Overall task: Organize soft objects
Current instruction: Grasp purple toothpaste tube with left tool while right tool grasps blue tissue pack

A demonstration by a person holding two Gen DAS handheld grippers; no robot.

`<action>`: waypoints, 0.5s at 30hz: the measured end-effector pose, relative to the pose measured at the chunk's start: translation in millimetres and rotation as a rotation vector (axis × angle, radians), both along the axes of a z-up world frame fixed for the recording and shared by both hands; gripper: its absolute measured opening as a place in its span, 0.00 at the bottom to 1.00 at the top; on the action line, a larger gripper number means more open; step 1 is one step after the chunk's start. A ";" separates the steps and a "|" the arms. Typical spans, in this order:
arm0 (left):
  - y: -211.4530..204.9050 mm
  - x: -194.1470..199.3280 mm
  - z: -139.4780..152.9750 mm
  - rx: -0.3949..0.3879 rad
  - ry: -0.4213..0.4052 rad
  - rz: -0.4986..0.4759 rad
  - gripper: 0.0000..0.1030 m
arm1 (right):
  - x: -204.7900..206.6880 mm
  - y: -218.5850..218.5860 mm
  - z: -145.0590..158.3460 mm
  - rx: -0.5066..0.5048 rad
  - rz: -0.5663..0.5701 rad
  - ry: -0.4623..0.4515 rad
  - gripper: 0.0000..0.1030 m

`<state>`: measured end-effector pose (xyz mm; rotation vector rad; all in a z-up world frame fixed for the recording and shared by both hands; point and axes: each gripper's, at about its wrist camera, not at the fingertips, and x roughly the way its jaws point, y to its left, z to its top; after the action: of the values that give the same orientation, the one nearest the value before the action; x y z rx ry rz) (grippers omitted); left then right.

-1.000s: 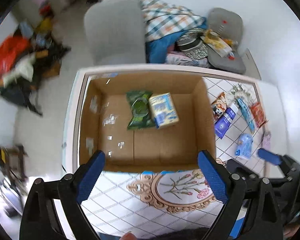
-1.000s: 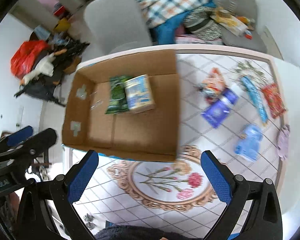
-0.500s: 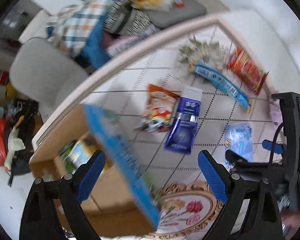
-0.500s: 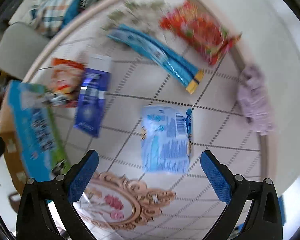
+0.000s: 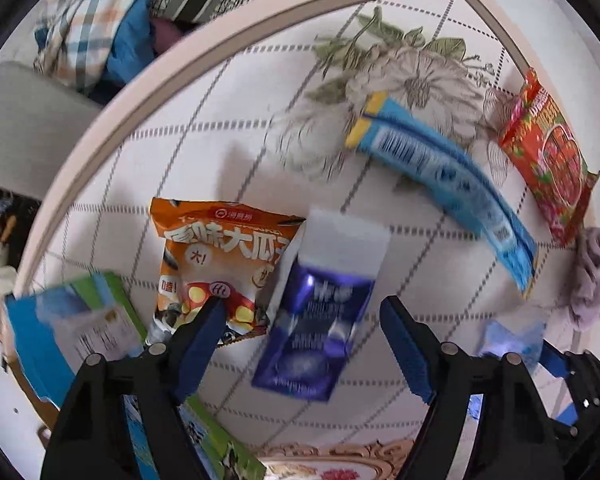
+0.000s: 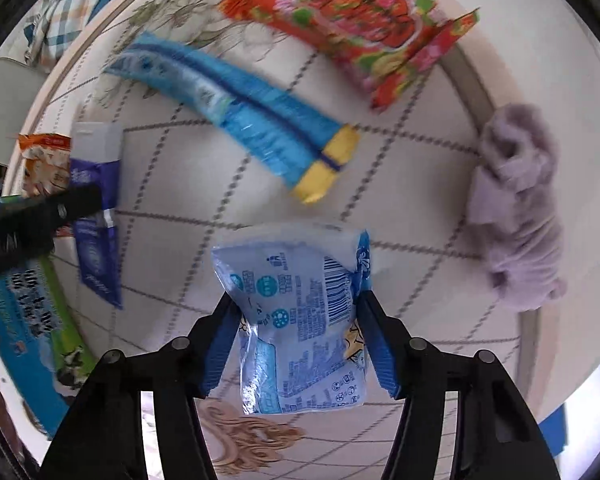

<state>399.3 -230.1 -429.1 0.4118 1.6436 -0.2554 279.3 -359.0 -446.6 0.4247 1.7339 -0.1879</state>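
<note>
- My right gripper (image 6: 298,344) has its jaws spread to either side of the pale blue packet (image 6: 300,320). The blue pads sit right at the packet's two edges, but I cannot tell whether they are pressing it yet, so I read this as the start of the pick.
- My left gripper (image 5: 302,344) has its jaws wide apart and holds nothing. The purple packet (image 5: 320,312) lies between them and reaches a little ahead of the tips.
- The orange snack bag (image 5: 216,264) lies just past the left jaw tip, touching the purple packet's edge.
- Well ahead of the left jaws lie the long blue packet (image 5: 448,184) and, further right, the red packet (image 5: 548,156); a lilac cloth (image 5: 588,272) is off to the right near the table (image 5: 180,152) rim.
- Below and left of the left jaws is the printed outer face of the box (image 5: 60,336), where I judge the soft things should go.
- Step in hand, as I judge it: both tools are lining up on a packet each, the right nearer to a hold than the left.
- Next I would squeeze the right jaws gently, since the packet looks thin and crumply, lift it free of the table, then carry it left over the box. The left needs to drop lower before closing, keeping off the orange bag.
</note>
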 end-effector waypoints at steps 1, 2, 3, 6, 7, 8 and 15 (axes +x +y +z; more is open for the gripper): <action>-5.3 1.4 0.4 0.000 -0.010 -0.015 0.76 | 0.4 -1.8 -0.3 0.001 0.003 -0.001 0.61; -10.9 1.8 0.1 0.003 -0.016 -0.031 0.76 | 1.8 -5.7 -1.5 0.016 -0.004 0.000 0.61; -14.6 3.3 0.2 0.021 -0.021 -0.044 0.76 | 2.7 -7.3 -2.0 0.022 -0.008 0.002 0.61; -14.2 1.3 13.5 0.037 -0.035 -0.025 0.76 | 7.0 -14.9 0.6 0.031 -0.014 -0.001 0.61; -12.2 -6.0 22.1 0.019 -0.045 -0.011 0.76 | 6.6 -17.9 2.1 0.035 -0.014 -0.003 0.61; -12.1 -12.6 26.5 0.009 -0.050 -0.014 0.76 | 6.4 -20.2 4.7 0.041 -0.013 -0.012 0.61; -5.7 -23.8 -16.7 0.060 0.073 0.022 0.76 | -4.8 -33.7 6.0 0.034 0.014 -0.015 0.61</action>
<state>375.5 -235.8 -445.9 0.4336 1.7301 -0.2072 274.6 -392.7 -440.6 0.4377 1.7266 -0.1454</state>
